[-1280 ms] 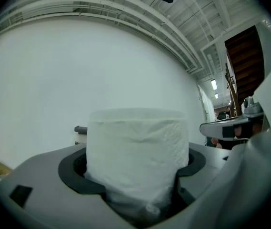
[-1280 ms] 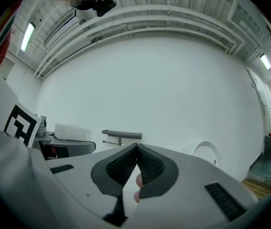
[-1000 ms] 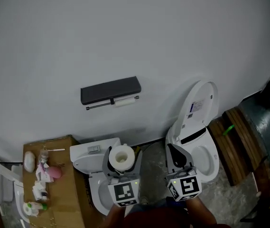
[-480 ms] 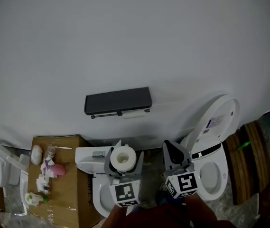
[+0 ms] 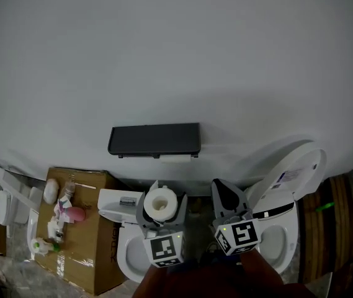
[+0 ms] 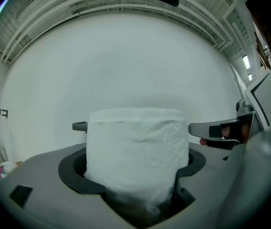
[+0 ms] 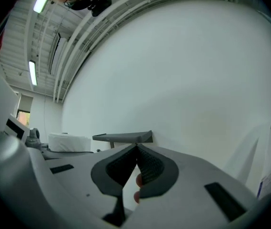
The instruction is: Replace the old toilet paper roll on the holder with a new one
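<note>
A full white toilet paper roll (image 5: 160, 205) (image 6: 136, 149) stands upright between the jaws of my left gripper (image 5: 160, 211) (image 6: 135, 161), which is shut on it. On the white wall ahead hangs a dark holder with a flat shelf (image 5: 154, 139) (image 7: 124, 137); under the shelf the nearly spent old roll (image 5: 176, 158) sits on the rod. My right gripper (image 5: 226, 198) (image 7: 136, 149) is shut with nothing between its pads, to the right of the left one. Both grippers point level at the wall, below the holder.
A white toilet with its lid raised (image 5: 288, 179) stands at the right, and a second toilet bowl (image 5: 121, 253) lies under the left gripper. A cardboard box (image 5: 77, 228) with bottles and small items stands at the left. Wooden planks (image 5: 334, 228) lie at the far right.
Both grippers have moved toward the wall, the left still carrying the new roll. The holder now lies closer and more directly ahead, and the view has shifted left.
</note>
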### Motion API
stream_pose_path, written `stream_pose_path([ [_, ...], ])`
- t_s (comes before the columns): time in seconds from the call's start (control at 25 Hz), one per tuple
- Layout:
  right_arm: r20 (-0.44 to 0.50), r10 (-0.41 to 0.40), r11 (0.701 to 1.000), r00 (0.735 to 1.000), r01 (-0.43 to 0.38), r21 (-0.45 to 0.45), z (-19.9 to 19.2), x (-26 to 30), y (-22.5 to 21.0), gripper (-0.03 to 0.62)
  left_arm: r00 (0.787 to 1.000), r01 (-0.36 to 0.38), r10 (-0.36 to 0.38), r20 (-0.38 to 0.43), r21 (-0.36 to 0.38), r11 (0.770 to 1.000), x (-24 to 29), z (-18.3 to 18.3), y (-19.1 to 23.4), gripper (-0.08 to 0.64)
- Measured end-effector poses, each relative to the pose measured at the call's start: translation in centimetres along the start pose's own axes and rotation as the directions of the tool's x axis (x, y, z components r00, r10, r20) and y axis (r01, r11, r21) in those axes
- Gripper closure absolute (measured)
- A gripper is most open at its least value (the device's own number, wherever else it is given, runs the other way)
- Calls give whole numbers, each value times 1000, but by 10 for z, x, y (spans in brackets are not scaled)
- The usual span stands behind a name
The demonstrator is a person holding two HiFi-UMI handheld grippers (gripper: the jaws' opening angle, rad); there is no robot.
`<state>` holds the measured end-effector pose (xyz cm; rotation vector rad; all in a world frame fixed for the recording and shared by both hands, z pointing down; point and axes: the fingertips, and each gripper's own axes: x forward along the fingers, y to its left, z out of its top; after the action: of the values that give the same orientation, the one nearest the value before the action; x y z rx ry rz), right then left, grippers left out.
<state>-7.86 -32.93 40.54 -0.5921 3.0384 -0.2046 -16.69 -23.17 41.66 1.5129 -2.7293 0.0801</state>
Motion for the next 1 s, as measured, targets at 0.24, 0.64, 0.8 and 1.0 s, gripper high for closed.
stream_pose_path([
  [0.24, -15, 10, 1000, 1000, -11, -10, -3, 25, 9, 578, 1000, 10, -10, 6, -22, 1000, 18, -2, 16, 109],
  [0.64, -46, 26, 970, 999, -14, 243, -32, 55, 13, 578, 1000, 13, -12, 22, -42, 999, 27, 0, 34, 109],
  [0.8, -29, 55, 886, 998, -35, 462, -48, 69, 9, 573, 1000, 6, -5, 17, -33, 999, 26, 1, 40, 109],
  [1.0, 29, 107, 600, 994, -88, 795, -79, 90, 5, 435, 1000, -15, 15, 20, -42, 999, 22, 5, 53, 109],
])
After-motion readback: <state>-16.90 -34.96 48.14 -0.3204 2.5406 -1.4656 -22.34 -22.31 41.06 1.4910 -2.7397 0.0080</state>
